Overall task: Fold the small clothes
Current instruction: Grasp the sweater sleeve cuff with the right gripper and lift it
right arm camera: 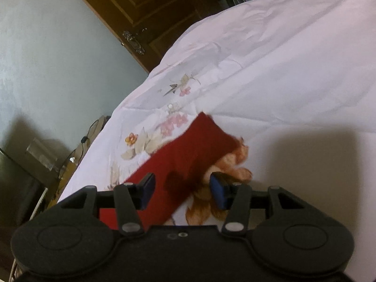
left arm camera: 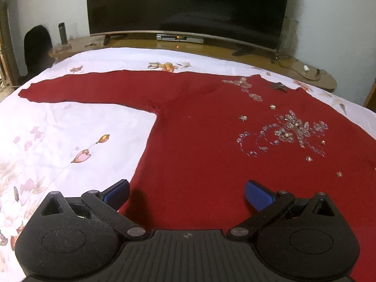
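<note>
A dark red sweater [left arm camera: 199, 127] with silver bead embroidery [left arm camera: 289, 131] lies flat on the floral white bedsheet [left arm camera: 70, 127]. One sleeve [left arm camera: 77, 89] stretches to the far left. My left gripper [left arm camera: 188, 192] is open, its blue pads just above the sweater's near hem, holding nothing. In the right wrist view the other red sleeve [right arm camera: 188, 155] lies on the sheet [right arm camera: 282, 70]. My right gripper [right arm camera: 182, 190] is open, its jaws straddling the sleeve close above it.
A large TV [left arm camera: 188, 7] stands on a wooden unit [left arm camera: 211, 49] beyond the bed, with a set-top box [left arm camera: 179, 38] and a grey bottle [left arm camera: 63, 33]. Cables [left arm camera: 303, 70] lie at right. A wooden door [right arm camera: 145, 14] and wall are beyond the bed's edge.
</note>
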